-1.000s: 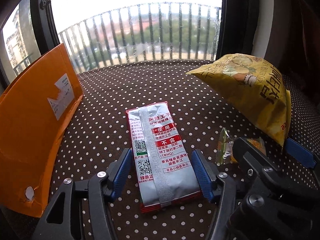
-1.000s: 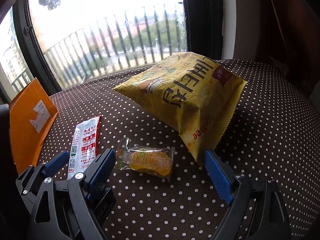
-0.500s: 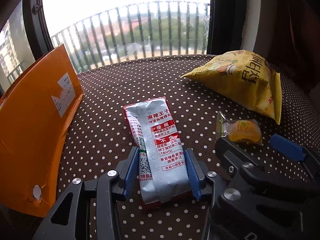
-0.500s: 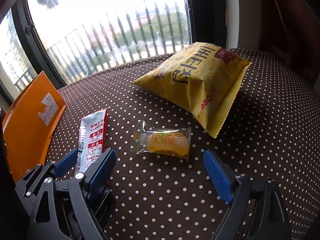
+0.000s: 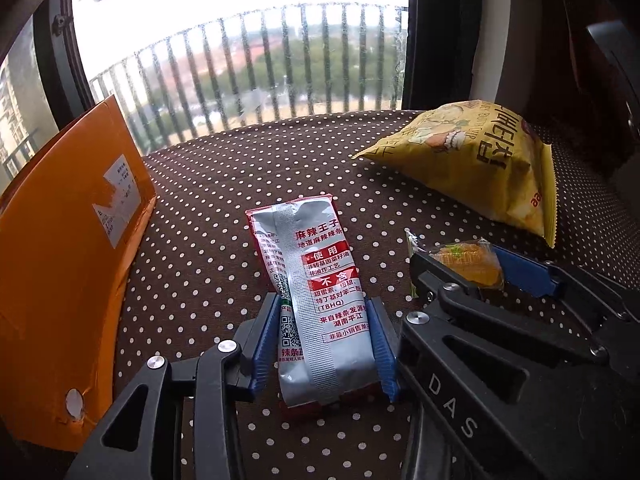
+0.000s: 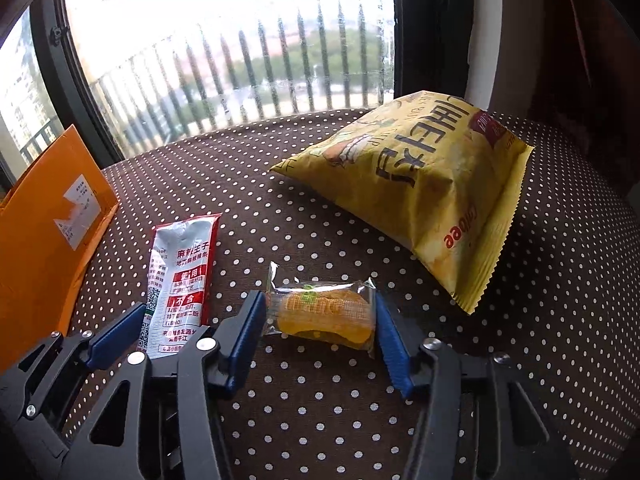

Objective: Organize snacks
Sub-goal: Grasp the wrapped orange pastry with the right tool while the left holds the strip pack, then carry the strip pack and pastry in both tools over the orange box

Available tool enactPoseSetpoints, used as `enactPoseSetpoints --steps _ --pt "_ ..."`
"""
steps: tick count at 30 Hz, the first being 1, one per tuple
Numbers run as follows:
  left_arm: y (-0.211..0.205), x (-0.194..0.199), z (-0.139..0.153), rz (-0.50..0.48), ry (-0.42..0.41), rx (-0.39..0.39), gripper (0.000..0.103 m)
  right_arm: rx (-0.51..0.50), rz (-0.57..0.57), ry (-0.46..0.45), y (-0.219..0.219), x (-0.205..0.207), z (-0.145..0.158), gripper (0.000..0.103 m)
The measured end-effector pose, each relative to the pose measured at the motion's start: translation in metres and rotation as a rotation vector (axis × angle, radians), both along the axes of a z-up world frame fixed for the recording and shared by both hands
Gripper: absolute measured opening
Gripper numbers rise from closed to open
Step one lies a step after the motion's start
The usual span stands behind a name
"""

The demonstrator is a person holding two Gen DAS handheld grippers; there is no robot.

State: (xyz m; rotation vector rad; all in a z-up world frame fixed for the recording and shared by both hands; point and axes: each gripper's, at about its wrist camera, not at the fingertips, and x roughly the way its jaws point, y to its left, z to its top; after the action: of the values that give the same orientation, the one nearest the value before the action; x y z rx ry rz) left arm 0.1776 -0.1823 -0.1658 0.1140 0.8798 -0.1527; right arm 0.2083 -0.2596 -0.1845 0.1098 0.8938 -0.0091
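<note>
A silver-and-red spicy strip packet [image 5: 320, 300] lies on the brown dotted cloth. My left gripper [image 5: 326, 344] is shut on its near end, both blue pads pressing its sides. A small clear-wrapped orange pastry [image 6: 322, 312] sits between the blue pads of my right gripper [image 6: 320, 320], which have closed in to its two ends. A big yellow chip bag [image 6: 420, 188] lies behind to the right. The strip packet [image 6: 178, 280] also shows in the right wrist view, and the pastry [image 5: 468, 264] and right gripper [image 5: 480, 276] in the left wrist view.
An orange cardboard envelope [image 5: 60, 248] leans at the left edge of the dotted table [image 5: 240, 184]. A window with railing runs along the back. Dark wall and furniture stand at the right.
My left gripper has closed onto the strip packet. My right gripper has moved forward and narrowed around the pastry, which was ahead of the open fingers before.
</note>
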Motion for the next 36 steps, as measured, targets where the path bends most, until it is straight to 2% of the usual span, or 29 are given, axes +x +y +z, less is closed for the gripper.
enactPoseSetpoints --steps 5,6,20,36 --pt "0.004 -0.016 0.001 -0.001 0.002 -0.016 0.043 0.013 0.021 -0.002 0.009 -0.011 -0.001 0.054" --pt "0.005 -0.019 0.001 -0.001 0.001 -0.02 0.043 0.015 0.024 -0.004 0.011 -0.015 -0.001 0.05" --pt "0.019 -0.07 0.015 0.027 -0.039 -0.05 0.041 0.052 0.035 -0.026 0.026 -0.075 0.004 0.049" --pt "0.027 -0.113 0.057 0.02 -0.123 -0.064 0.041 0.075 0.03 -0.113 0.03 -0.136 0.051 0.049"
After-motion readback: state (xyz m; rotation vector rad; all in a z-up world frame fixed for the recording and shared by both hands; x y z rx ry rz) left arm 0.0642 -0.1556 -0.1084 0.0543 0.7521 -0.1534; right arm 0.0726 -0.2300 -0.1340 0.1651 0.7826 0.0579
